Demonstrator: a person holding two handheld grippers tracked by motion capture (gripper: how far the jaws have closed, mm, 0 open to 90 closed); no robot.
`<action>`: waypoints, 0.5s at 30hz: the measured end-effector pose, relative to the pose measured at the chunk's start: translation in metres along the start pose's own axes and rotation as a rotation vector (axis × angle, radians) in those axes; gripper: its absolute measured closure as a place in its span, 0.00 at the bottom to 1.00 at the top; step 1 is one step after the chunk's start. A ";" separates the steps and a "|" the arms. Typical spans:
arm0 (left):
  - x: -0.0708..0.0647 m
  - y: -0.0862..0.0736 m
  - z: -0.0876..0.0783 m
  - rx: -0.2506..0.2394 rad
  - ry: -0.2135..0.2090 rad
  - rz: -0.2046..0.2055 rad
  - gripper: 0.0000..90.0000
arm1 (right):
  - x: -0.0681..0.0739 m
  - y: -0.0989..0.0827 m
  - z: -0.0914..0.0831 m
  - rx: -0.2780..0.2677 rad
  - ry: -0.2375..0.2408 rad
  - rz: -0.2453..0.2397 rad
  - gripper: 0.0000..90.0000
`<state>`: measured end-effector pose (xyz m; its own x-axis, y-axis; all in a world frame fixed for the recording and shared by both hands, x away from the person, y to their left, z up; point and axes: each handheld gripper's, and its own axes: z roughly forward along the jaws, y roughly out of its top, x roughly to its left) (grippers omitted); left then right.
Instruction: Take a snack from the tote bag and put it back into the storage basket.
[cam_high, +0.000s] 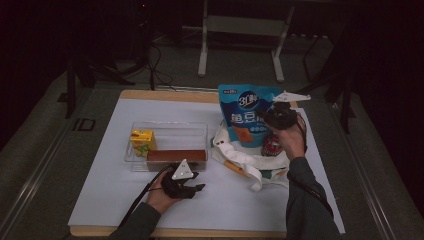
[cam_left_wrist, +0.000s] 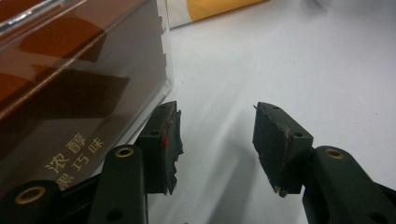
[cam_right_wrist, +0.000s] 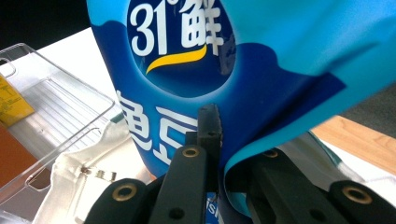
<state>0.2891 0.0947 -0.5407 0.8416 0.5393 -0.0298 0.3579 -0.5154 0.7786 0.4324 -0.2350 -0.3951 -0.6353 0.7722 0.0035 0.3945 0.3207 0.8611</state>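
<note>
Yellow juice carton and brown chocolate box inside clear container; red can by white tote bag

A: What does the right gripper have?

B: Its jaws are clamped on the edge of a blue snack pouch, which stands upright above a white cloth tote bag. A red can lies just beside the bag, under the hand.

A: And the left gripper?

B: It rests on the white table, just in front of a clear plastic bin. Whether its jaws are apart is too small to tell from here.

A: What's in the bin?

B: A yellow drink carton at its left end, and a brown box lying along its near wall.
</note>
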 end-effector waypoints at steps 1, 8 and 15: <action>0.000 0.000 0.000 0.001 0.000 0.002 0.56 | 0.001 0.001 0.000 0.002 -0.001 -0.002 0.98; 0.000 0.000 0.000 0.001 -0.002 0.001 0.56 | 0.007 0.007 -0.002 0.001 -0.005 -0.019 0.98; 0.000 0.000 0.000 0.002 -0.003 0.003 0.56 | 0.011 0.011 -0.005 -0.009 0.003 -0.018 0.99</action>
<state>0.2892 0.0946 -0.5407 0.8436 0.5362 -0.0295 0.3567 -0.5184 0.7771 0.4266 -0.2260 -0.3832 -0.6446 0.7645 -0.0106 0.3765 0.3296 0.8658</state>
